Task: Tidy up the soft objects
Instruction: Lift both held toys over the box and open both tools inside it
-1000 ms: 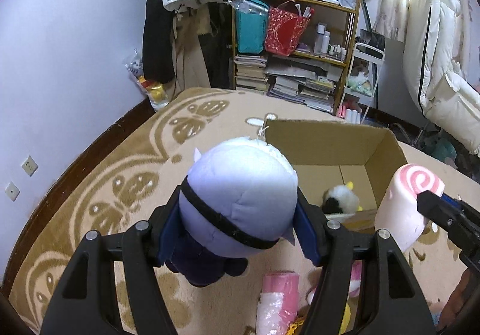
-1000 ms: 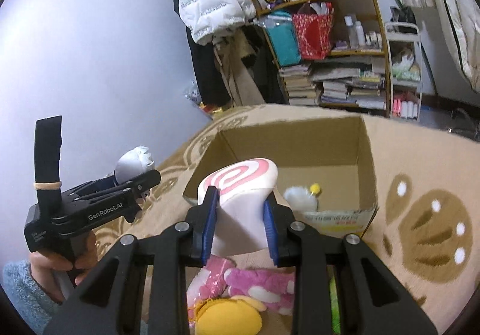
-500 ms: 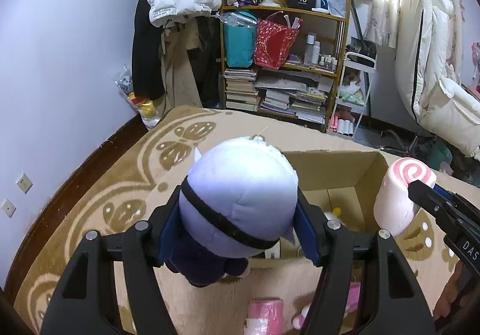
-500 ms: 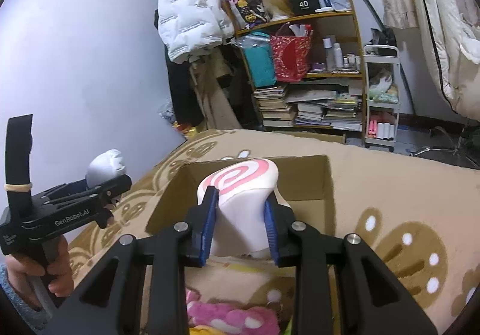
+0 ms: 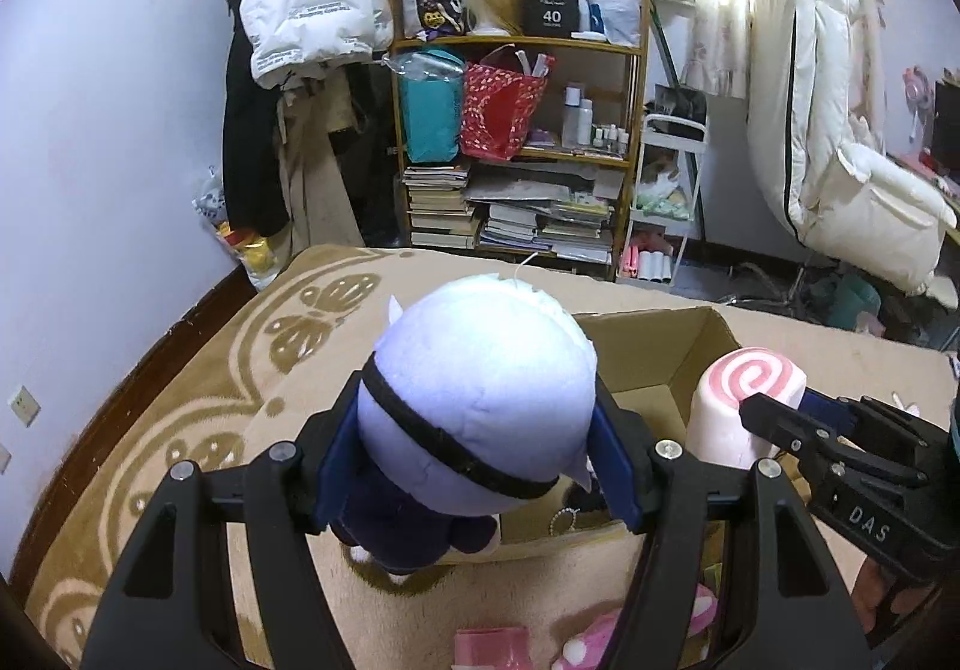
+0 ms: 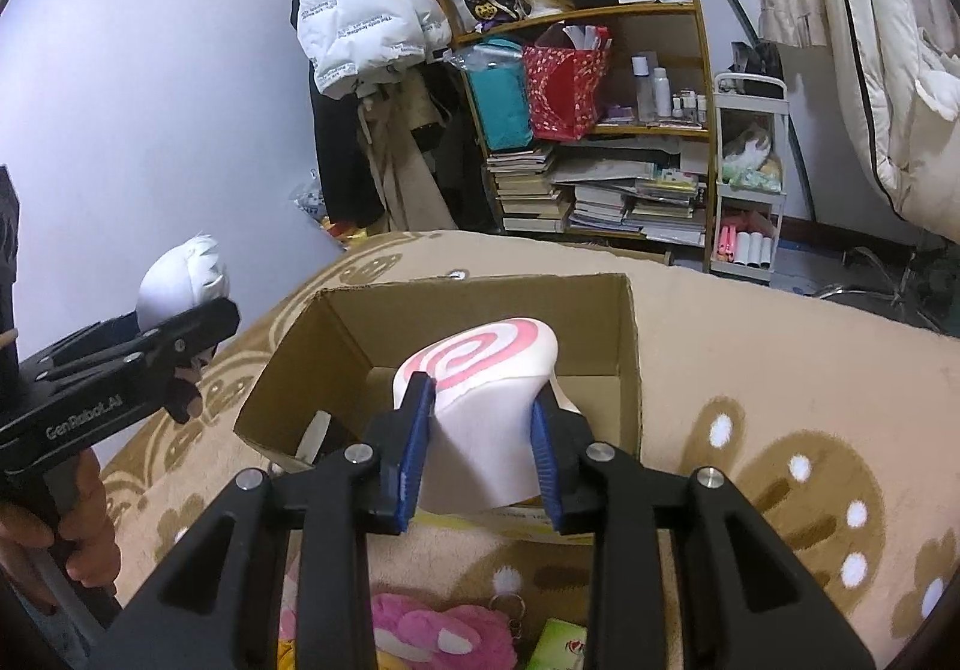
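Step in hand: carrying two toys to the cardboard box (image 6: 624, 346). Left gripper (image 5: 474, 466), jaws pinching the white-headed plush doll (image 5: 480, 400), hangs over the box's near-left corner, at 9 o'clock from the swirl cushion (image 6: 480, 400). Right gripper (image 6: 480, 460) has its jaws clamped on that cushion above the box's near wall. Next, probably: move both over the opening and spread the jaws. Box floor mostly hidden; pink plush (image 6: 438, 634) at 6 o'clock is cut off.
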A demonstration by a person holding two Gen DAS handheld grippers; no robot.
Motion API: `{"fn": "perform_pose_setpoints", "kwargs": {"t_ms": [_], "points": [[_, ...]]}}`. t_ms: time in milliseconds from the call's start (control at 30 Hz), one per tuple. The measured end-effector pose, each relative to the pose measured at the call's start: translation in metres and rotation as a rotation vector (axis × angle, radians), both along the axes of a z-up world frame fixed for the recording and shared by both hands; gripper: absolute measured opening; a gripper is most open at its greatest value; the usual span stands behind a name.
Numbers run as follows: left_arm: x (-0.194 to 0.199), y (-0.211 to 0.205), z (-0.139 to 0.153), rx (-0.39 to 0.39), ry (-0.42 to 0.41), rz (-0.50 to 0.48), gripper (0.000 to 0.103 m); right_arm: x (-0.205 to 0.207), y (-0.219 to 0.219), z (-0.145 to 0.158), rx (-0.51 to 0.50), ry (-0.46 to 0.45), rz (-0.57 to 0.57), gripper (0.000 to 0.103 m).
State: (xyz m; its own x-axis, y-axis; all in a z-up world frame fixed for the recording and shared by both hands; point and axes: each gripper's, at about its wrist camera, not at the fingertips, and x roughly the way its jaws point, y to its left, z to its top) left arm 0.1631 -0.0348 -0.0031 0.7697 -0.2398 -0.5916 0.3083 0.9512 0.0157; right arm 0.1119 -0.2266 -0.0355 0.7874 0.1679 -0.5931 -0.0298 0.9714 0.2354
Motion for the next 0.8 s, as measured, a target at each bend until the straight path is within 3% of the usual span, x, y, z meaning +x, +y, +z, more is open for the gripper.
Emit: {"fn": "perform_pose_setpoints", "kwargs": {"t_ms": [333, 500, 667, 800], "points": [[0.011, -0.016, -0.024, 0.049, 0.055, -0.026, 0.069, 0.009, -0.012, -0.003, 0.021, -0.014, -0.03, 0.042], [0.014, -0.021, -0.031, 0.069, 0.081, -0.032, 0.07, 0.021, -0.015, -0.008, 0.013, 0.021, -0.002, 0.045], [0.014, -0.021, -0.039, 0.096, 0.098, -0.017, 0.082, 0.021, -0.017, -0.005, 0.01, 0.024, 0.006, 0.048], [0.011, -0.017, -0.033, 0.078, 0.09, -0.002, 0.096, 0.016, -0.017, 0.005, -0.001, -0.006, 0.007, 0.07]]}}
